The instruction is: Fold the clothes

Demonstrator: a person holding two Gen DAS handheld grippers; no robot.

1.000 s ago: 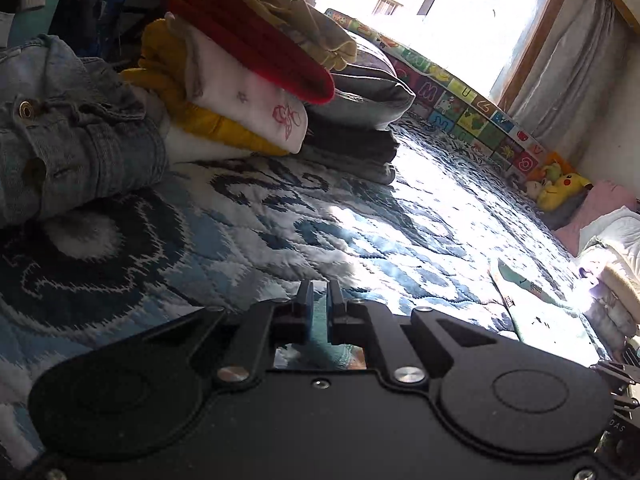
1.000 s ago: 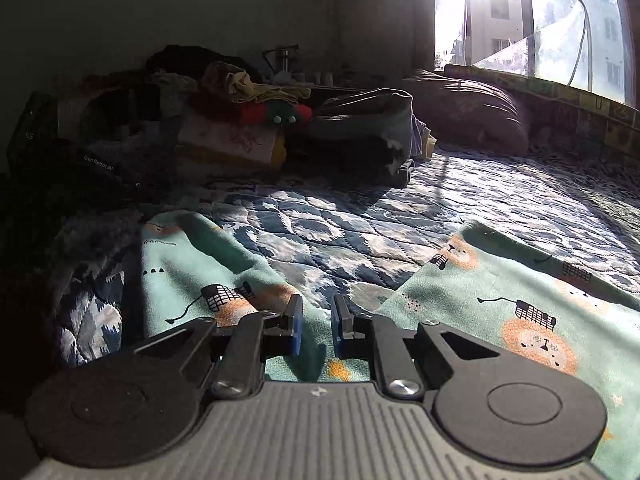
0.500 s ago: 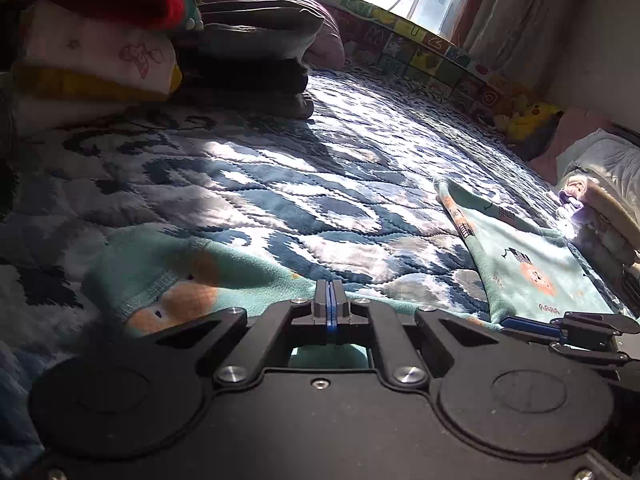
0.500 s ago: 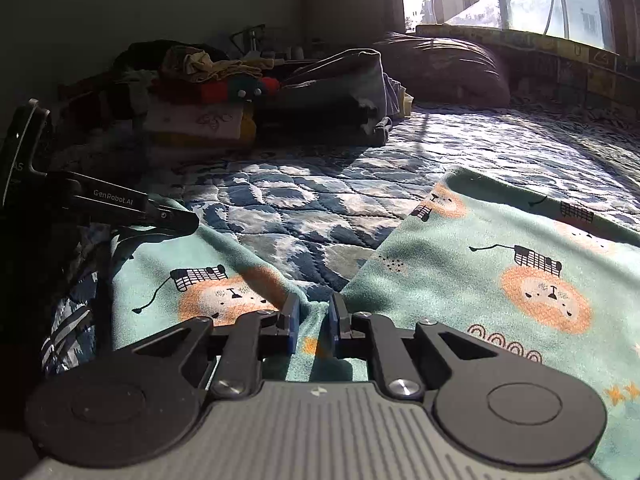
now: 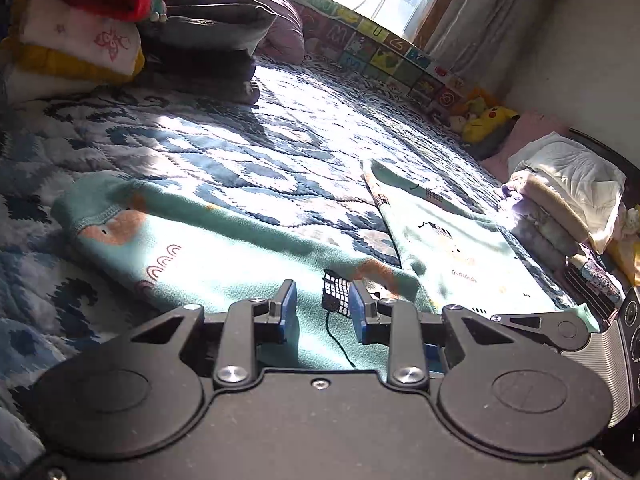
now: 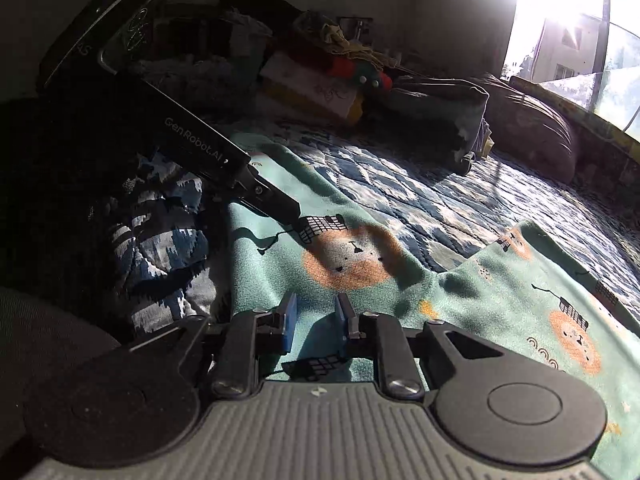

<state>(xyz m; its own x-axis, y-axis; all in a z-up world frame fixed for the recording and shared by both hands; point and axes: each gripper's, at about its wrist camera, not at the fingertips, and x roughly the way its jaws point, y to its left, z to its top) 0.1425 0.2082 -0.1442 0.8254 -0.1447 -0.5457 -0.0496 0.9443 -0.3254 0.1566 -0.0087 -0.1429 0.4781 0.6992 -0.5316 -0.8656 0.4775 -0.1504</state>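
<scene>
I am at the beginning of a fold: the mint-green fleece trousers with orange lion faces [image 5: 224,256] lie spread flat on the blue and white quilted bed cover [image 5: 248,148], the two legs opening in a V away from me, and nothing is folded over yet. Both my grippers are over the waist end of these trousers.

My left gripper [image 5: 322,307] has its fingers released, with a clear gap between the blue pads [image 5: 289,308]. The fleece shows through this gap, with a small printed net pattern just between the pads, but I hold nothing. The left leg of the trousers runs away from this gripper to the far left, and its hem is well apart from my fingers.

My right gripper [image 6: 313,322] is also released. Its fingers stand just over the fabric near the crotch of the trousers, beside a large lion face. If the tips already touch the cloth, I cannot say surely, because the shadow there is deep.

I judge the next move calls for lowering both pairs of fingers to the fleece, pinching one edge of the trousers, and carrying one leg over the other. The fleece is soft and thick, so I should take only the top layer and not the cover under it.
</scene>
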